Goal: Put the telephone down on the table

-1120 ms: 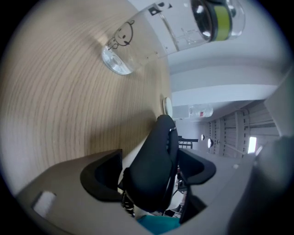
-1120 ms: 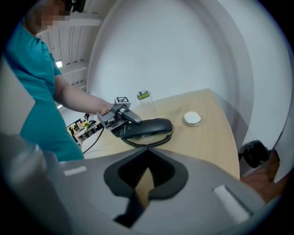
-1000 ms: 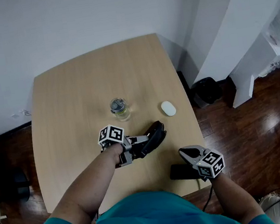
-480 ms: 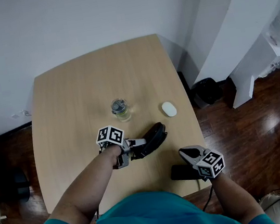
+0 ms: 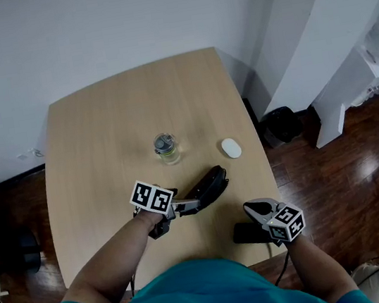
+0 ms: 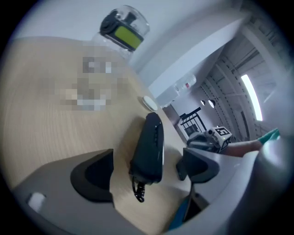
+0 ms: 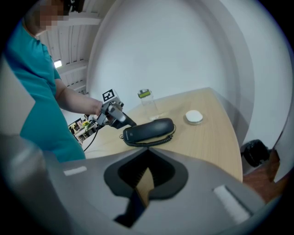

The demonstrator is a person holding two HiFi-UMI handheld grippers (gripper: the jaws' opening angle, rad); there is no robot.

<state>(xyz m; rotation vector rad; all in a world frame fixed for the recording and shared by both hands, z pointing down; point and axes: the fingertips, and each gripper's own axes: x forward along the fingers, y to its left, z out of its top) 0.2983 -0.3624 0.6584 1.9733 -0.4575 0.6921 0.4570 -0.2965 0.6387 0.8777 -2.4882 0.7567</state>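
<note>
The black telephone handset lies flat on the wooden table, its coiled cord running along its near side. My left gripper is at the handset's near-left end. In the left gripper view the handset sits between the jaws of the left gripper; the jaws are opening and neither pad touches it. My right gripper hovers near the table's front right edge, over a black block. In its own view the right gripper is shut with nothing in it.
A clear plastic bottle with a dark cap stands in the table's middle, behind the handset. A white round puck lies to the handset's far right. Dark wooden floor surrounds the table; a black bin stands off its right edge.
My left gripper rolled, rose a little and drew back toward me while its jaws widened, letting go of the handset, which now rests on the table. The right gripper stayed still.
</note>
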